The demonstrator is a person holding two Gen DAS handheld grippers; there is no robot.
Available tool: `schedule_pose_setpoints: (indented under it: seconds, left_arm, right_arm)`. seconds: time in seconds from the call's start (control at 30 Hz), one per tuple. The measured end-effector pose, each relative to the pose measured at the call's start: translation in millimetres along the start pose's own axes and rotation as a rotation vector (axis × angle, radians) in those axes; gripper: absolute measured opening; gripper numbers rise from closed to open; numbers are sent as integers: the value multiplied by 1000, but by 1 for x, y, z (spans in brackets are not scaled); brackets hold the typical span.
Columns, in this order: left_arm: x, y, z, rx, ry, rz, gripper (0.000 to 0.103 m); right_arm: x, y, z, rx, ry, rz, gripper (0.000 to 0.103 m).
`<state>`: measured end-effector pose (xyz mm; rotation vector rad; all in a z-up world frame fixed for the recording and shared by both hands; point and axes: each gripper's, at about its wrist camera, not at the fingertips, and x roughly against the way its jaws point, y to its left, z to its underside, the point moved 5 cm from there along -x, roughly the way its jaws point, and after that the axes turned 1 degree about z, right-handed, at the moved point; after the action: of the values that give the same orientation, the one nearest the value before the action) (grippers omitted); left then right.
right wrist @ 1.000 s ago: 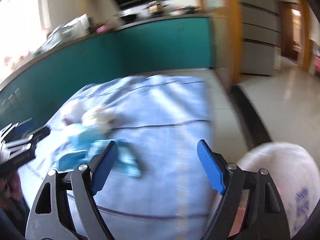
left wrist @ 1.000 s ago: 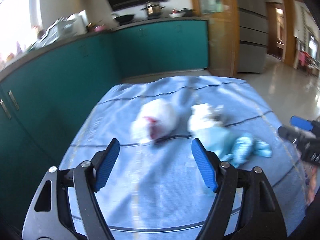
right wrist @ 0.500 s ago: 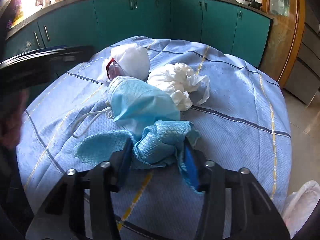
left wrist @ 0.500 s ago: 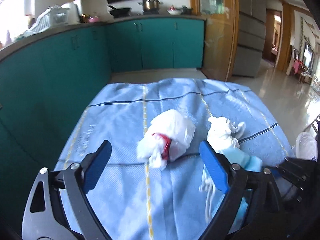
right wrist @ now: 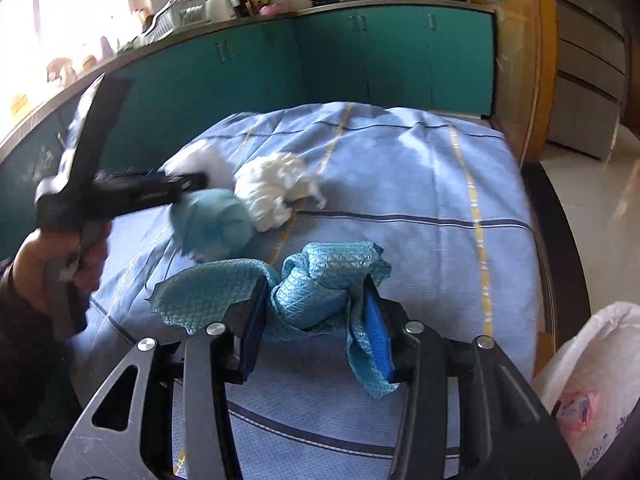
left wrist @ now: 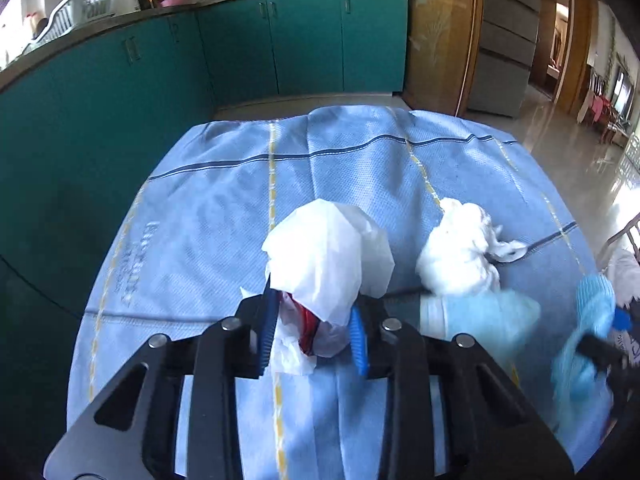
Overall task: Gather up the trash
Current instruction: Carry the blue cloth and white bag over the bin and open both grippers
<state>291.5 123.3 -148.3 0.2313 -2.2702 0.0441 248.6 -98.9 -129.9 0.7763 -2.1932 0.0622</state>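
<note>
My left gripper (left wrist: 314, 330) is shut on a crumpled white plastic bag (left wrist: 334, 258) with a red patch, low over the blue tablecloth (left wrist: 224, 208). My right gripper (right wrist: 316, 330) is shut on a blue textured cloth (right wrist: 320, 286) and holds it just above the tablecloth (right wrist: 420, 184). A crumpled white tissue (left wrist: 460, 254) lies right of the bag; it also shows in the right wrist view (right wrist: 276, 188). A light blue face mask (right wrist: 214, 226) lies beside the tissue and shows in the left wrist view (left wrist: 480, 316). The left gripper (right wrist: 120, 196) appears at the left of the right wrist view.
A white trash bag (right wrist: 592, 384) sits off the table's right edge. Teal kitchen cabinets (left wrist: 240, 52) run behind and to the left of the table. Tiled floor (left wrist: 568, 128) lies to the right, with a wooden door frame (left wrist: 440, 32) beyond the table.
My left gripper moved forward and shut on the white plastic bag. My right gripper lifted the blue cloth off the pile and drew it back toward the table's near right side.
</note>
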Motion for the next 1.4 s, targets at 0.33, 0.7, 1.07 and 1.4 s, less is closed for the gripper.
schedule_pose_setpoints:
  seconds: [0.33, 0.7, 1.07, 1.4]
  left_arm:
    - [104, 16, 52, -29, -135, -63, 32]
    - [145, 9, 54, -58, -218, -90, 33]
    - [154, -2, 59, -85, -227, -88, 33]
    - [156, -3, 62, -90, -223, -88, 33]
  right_arm:
    - [28, -15, 2, -34, -74, 35, 45]
    - [43, -12, 10, 31, -111, 81, 45]
    - [44, -13, 10, 46, -115, 97, 45]
    - [43, -12, 11, 51, -112, 112, 46]
